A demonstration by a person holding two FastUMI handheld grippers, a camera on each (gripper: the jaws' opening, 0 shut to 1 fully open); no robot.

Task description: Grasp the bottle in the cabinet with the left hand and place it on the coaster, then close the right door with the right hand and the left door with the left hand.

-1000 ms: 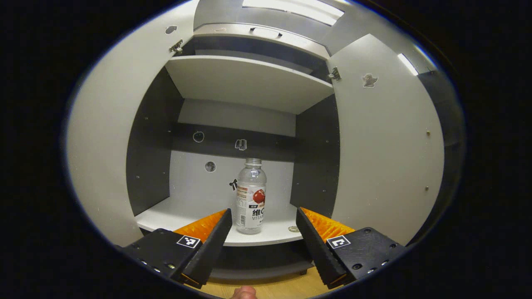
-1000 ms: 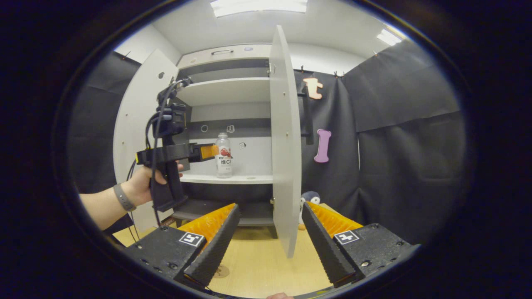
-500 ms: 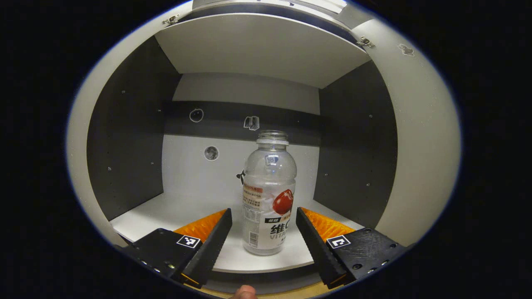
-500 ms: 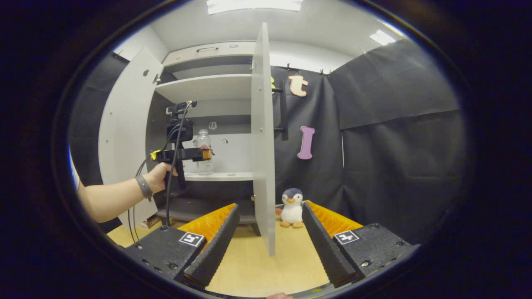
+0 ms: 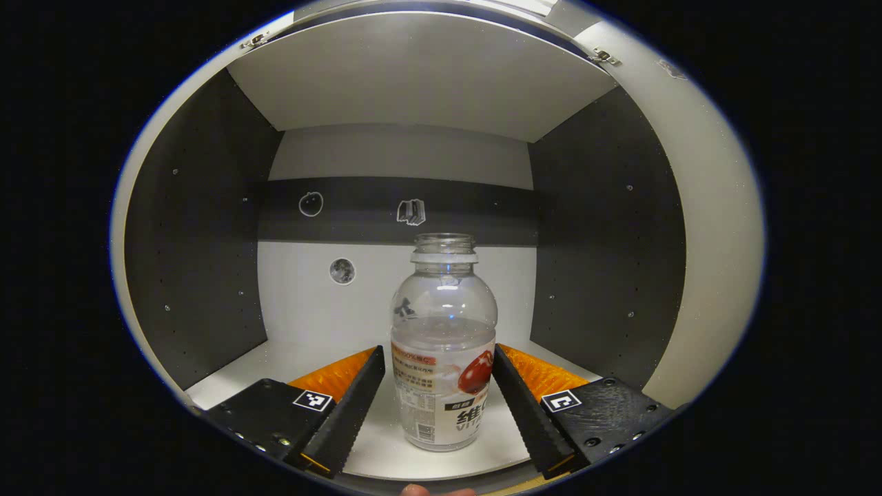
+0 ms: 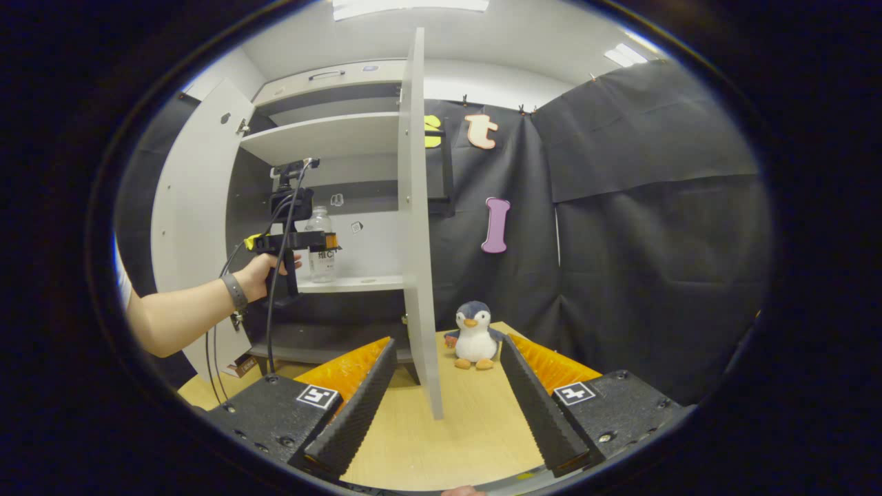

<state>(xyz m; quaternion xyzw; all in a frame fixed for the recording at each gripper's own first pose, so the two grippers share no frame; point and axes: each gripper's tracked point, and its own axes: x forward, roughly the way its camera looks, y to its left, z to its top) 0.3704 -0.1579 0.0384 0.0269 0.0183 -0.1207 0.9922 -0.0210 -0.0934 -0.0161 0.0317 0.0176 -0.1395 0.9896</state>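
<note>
Left gripper [image 5: 435, 403] — fingers spread wide, reaching into the cabinet [image 5: 207, 227] at the height of the lower shelf [image 5: 289, 355]. The bottle [image 5: 443, 351] stands upright on that shelf between the two fingers, label level with them; a gap shows on the left side, and on the right the finger sits just beside the label (contact there cannot be told). Bottle is clear, no cap on its neck. Small stickers dot the back panel behind it.

In the right gripper view the same tool [image 6: 331, 240] is seen from the side, held by a hand [image 6: 265, 272] with a band at the wrist, a cable hanging from it, its tip at the bottle [image 6: 320, 238].

Right gripper [image 6: 444, 406] — fingers apart, nothing between them, hovering over the wooden table [image 6: 455, 427]. The right door [image 6: 417, 227] stands open, edge-on just ahead of it; the left door [image 6: 196, 207] is swung wide too. A plush penguin [image 6: 474, 335] sits on the table beside the right door.
</note>
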